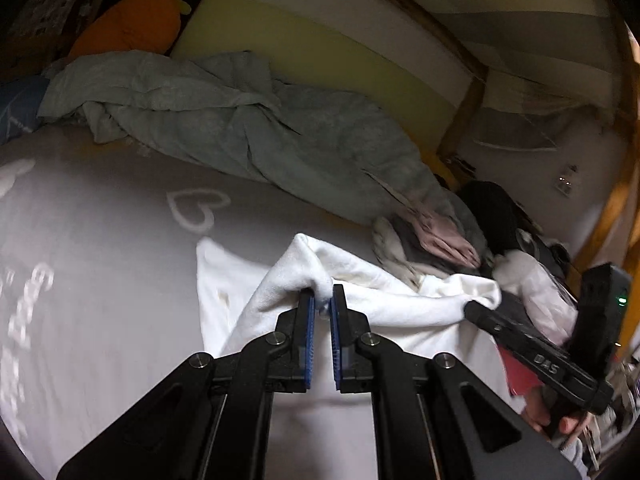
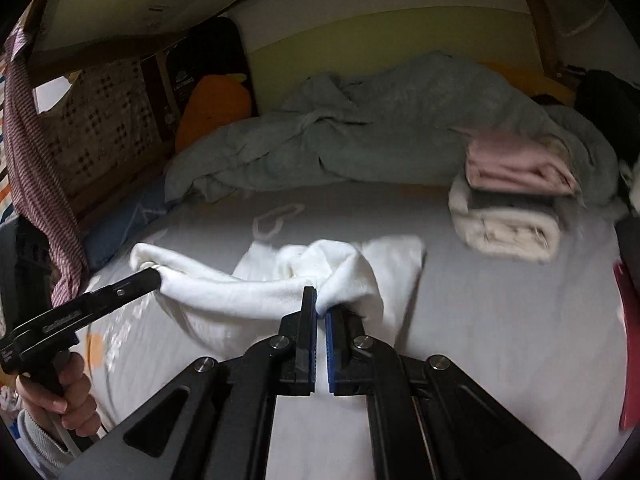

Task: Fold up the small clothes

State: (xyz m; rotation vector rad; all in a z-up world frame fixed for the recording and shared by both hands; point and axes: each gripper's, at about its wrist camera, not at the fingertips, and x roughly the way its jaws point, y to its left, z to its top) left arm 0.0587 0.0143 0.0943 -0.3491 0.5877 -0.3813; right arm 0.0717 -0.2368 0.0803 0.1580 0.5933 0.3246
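A small white garment (image 1: 360,300) lies on the grey bed sheet (image 1: 100,260), with part of it lifted. My left gripper (image 1: 323,300) is shut on a bunched edge of it. My right gripper (image 2: 321,307) is shut on another edge of the same white garment (image 2: 248,292). The garment hangs stretched between the two grippers. The right gripper also shows in the left wrist view (image 1: 476,307), and the left gripper shows in the right wrist view (image 2: 154,274). A stack of folded clothes (image 2: 512,204), pink on top and cream below, sits at the far right of the bed.
A crumpled grey-green blanket (image 2: 380,136) lies along the back of the bed against the wall. An orange plush (image 2: 216,108) sits at the back left. A striped cloth (image 2: 36,184) hangs at the left. A red item (image 2: 628,340) lies at the right edge.
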